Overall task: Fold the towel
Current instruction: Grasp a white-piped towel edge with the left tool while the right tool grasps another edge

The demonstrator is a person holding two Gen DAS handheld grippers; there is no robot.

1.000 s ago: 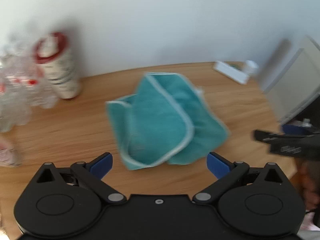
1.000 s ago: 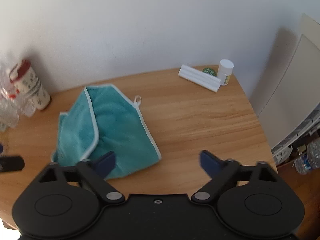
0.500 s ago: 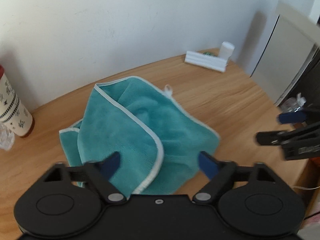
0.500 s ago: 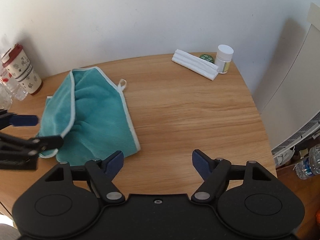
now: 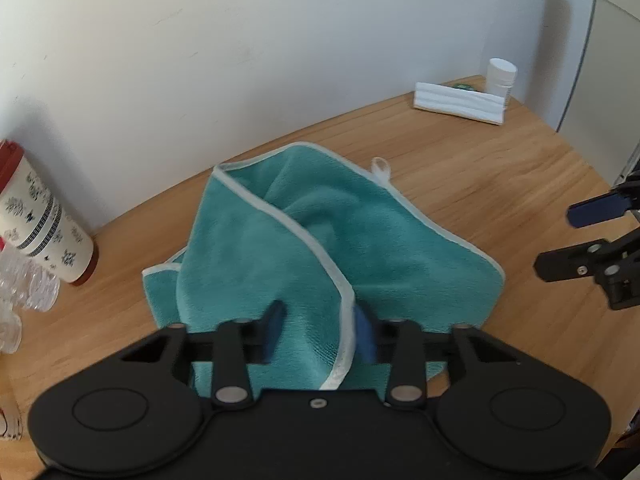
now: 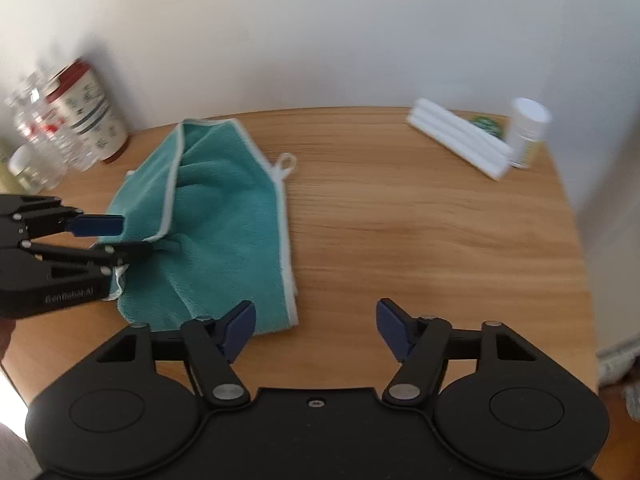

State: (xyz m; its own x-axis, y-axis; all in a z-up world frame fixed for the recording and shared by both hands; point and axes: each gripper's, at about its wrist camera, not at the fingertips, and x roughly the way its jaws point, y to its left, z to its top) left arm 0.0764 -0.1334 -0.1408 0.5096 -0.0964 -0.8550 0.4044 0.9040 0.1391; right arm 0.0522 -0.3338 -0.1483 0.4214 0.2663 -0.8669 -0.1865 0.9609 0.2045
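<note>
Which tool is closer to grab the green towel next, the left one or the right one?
Left, most likely. The left tool already has its fingers on either side of the towel near its white-edged flap. The right tool is wide open beside the towel's near corner, over bare table.

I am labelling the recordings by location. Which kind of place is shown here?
Probably a room in a home: a wooden table against a plain white wall, with a patterned cup, a small white bottle and a teal towel.

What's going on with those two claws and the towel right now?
Left gripper closing around towel edge. Right gripper open, off the cloth. Towel rumpled on table. Nothing blocking.
</note>
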